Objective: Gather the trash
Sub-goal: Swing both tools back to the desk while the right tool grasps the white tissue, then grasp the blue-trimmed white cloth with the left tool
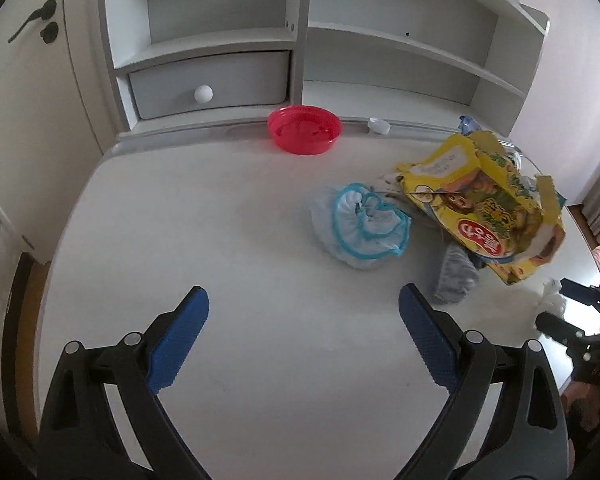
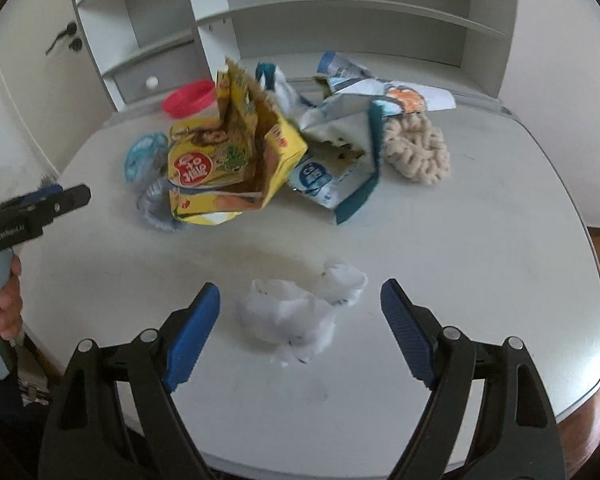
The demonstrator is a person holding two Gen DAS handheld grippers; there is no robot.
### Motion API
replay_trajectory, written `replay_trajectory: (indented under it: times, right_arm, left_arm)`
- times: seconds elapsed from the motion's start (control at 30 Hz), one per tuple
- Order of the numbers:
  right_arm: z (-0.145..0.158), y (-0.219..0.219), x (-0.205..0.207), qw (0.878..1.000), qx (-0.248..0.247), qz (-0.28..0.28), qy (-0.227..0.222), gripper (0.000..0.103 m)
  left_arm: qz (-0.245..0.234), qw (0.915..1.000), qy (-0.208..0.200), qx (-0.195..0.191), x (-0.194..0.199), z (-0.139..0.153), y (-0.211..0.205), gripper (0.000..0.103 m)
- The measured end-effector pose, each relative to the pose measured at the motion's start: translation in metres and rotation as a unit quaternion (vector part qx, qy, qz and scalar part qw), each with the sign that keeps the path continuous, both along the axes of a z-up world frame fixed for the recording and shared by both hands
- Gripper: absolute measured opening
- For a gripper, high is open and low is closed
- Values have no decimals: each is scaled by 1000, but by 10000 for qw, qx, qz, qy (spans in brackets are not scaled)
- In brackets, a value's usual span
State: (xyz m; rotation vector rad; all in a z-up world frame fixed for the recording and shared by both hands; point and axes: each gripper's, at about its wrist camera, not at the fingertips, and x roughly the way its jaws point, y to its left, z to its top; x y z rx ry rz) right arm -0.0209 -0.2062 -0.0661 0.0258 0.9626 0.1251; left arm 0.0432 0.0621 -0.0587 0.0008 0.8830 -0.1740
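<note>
One red bowl (image 1: 305, 129). One white bottle cap (image 1: 378, 125). One yellow carton (image 2: 236, 160). One blue-white carton (image 2: 340, 148). One crumpled tissue (image 2: 300, 312). One knitted pad (image 2: 416, 152). One blue-trimmed plastic cover (image 1: 360, 232). One grey cover (image 1: 454, 280). One drawer (image 1: 208, 84). Two grippers (image 1: 304, 312) (image 2: 300, 308).

Matt white desk top (image 2: 480, 240) is looking smooth, faintly smudged just ahead of the right gripper's jaws. Crumpled white tissue paper (image 2: 296, 316) is sitting soft and fluffy between those ribbed blue rubbery pads (image 2: 196, 332) on matt black plastic arms. Further out, the torn yellow cardboard carton (image 2: 228, 160) is showing a printed, slightly glossy face, the white-and-teal foil-looking pouch (image 2: 340, 148) is shining, and the beige knitted yarn piece (image 2: 416, 152) is looking rough. Glossy red plastic bowl (image 1: 304, 129) is gleaming well beyond the left jaws.
</note>
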Motion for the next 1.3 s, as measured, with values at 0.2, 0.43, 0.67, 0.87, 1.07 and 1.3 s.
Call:
replay_trajectory:
  times: [0.2, 0.43, 0.67, 0.87, 1.07, 1.3]
  right_arm:
    - [-7, 8, 7, 9998, -217, -52, 13, 43]
    - [3, -1, 2, 9999, -136, -65, -59, 37]
    - [6, -17, -4, 9998, -70, -179, -93, 33]
    - [12, -35, -13, 9991, 37, -388, -192, 32]
    - [28, -80, -37, 9947, 104, -914, -453, 31]
    - [42, -177, -92, 9739, 123, -2142, -738, 31]
  left_arm:
    - [-198, 9997, 132, 64, 30, -8, -22, 93]
    - [-340, 9990, 240, 175, 63, -20, -44, 93]
    - [-296, 9983, 349, 359, 79, -32, -49, 91]
    - [-184, 9988, 287, 348, 74, -24, -43, 22]
    - [-237, 9994, -107, 246, 57, 17, -50, 19]
    - [-1319, 9893, -616, -79, 20, 65, -146, 19]
